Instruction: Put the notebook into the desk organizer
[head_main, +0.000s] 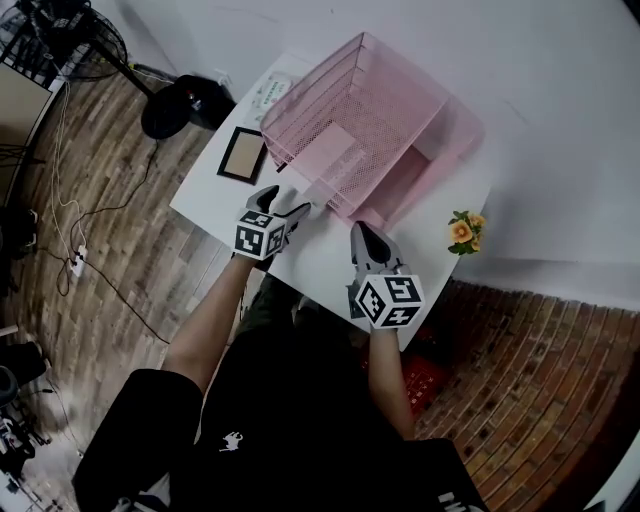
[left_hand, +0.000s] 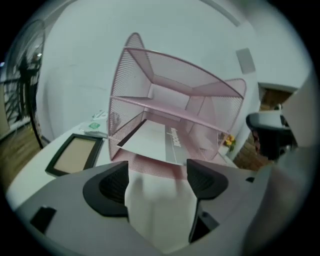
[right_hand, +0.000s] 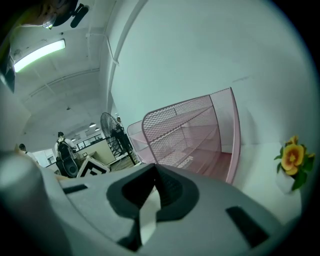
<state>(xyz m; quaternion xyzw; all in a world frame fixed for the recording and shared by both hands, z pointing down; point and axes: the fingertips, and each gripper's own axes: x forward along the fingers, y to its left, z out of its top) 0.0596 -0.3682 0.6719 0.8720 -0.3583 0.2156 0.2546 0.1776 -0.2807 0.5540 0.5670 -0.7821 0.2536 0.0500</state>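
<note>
Notebook: pale cover w/ printed strip, flat on lower tier of desk organizer, near edge close to tier's front lip; touched by neither gripper.

Desk organizer: pink wire mesh, two tiers, open front toward person, on far part of white table, against wall.

L gripper: jaws spread wide, nothing betw. pads, only bare table under the gap. Just short of organizer's open front, pointed at notebook's near edge. In left gripper view, notebook straight ahead past the tips, inside mesh.

R gripper: jaws closed, tips meeting, nothing held. Over table, near organizer's front right corner, apart from it. In right gripper view, organizer ahead.

Misc. on table:
- black-framed picture frame, flat, left of organizer, near but apart
- leaflet w/ green print, behind frame, beside organizer's left wall
- small orange flower, right edge, well clear of organizer

Off table: black pedestal fan on brick-pattern floor, far left.
</note>
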